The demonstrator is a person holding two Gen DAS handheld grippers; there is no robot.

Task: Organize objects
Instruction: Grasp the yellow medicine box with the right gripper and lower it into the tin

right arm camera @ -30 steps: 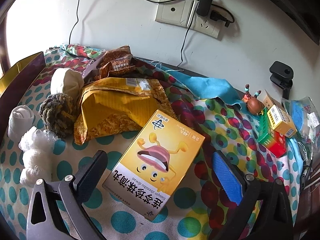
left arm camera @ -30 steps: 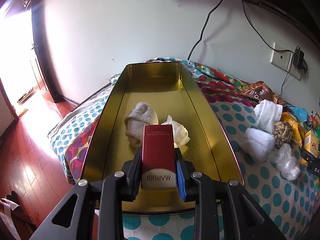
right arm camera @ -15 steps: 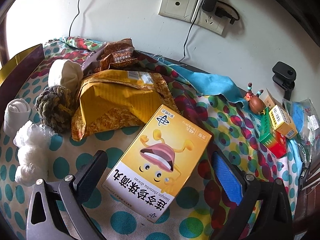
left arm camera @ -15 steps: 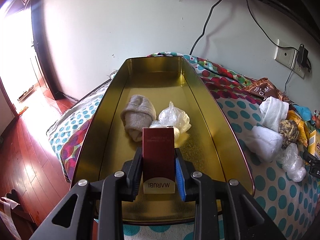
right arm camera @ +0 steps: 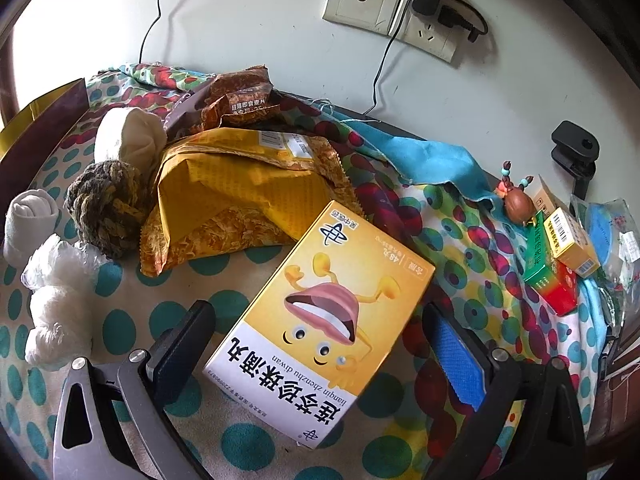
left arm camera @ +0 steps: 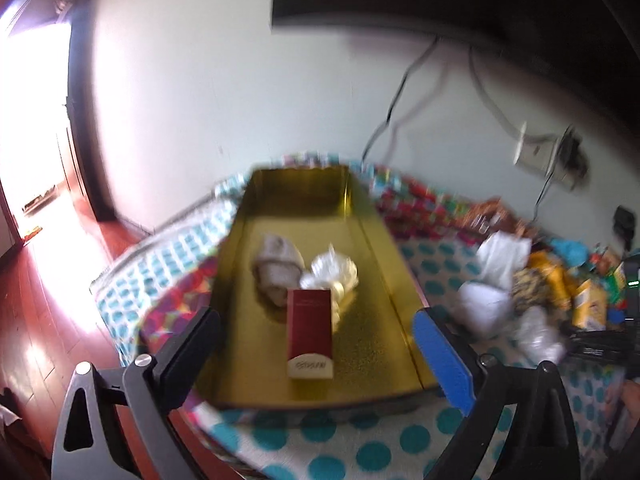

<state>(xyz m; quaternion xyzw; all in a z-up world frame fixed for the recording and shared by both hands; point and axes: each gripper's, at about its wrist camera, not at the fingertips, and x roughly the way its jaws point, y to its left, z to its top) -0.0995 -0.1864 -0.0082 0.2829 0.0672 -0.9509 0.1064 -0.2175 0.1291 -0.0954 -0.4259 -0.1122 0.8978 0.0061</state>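
Observation:
A gold tin tray [left arm camera: 384,240] lies on the polka-dot cloth. Inside it are a rolled beige sock [left arm camera: 278,264], a crumpled clear plastic bag [left arm camera: 332,274] and a dark red box [left arm camera: 310,332] lying flat near the front. My left gripper [left arm camera: 316,352] is open and empty, its jaws wide on either side of the tray's front; this view is blurred. My right gripper [right arm camera: 320,356] is open around a yellow medicine box [right arm camera: 324,316] that lies on the cloth between the jaws, untouched.
Left of the yellow box lie a yellow snack bag [right arm camera: 244,196], a brown snack packet [right arm camera: 240,100], a knotted rope ball [right arm camera: 106,208], white rolled socks [right arm camera: 28,216] and plastic bags [right arm camera: 56,300]. Small boxes [right arm camera: 560,256] and a bead toy [right arm camera: 516,200] lie at the right. Wall socket [right arm camera: 392,12] behind.
My left gripper has opened and let go of the red box, which now lies in the tray, and has pulled back. My right gripper has edged closer to the yellow box.

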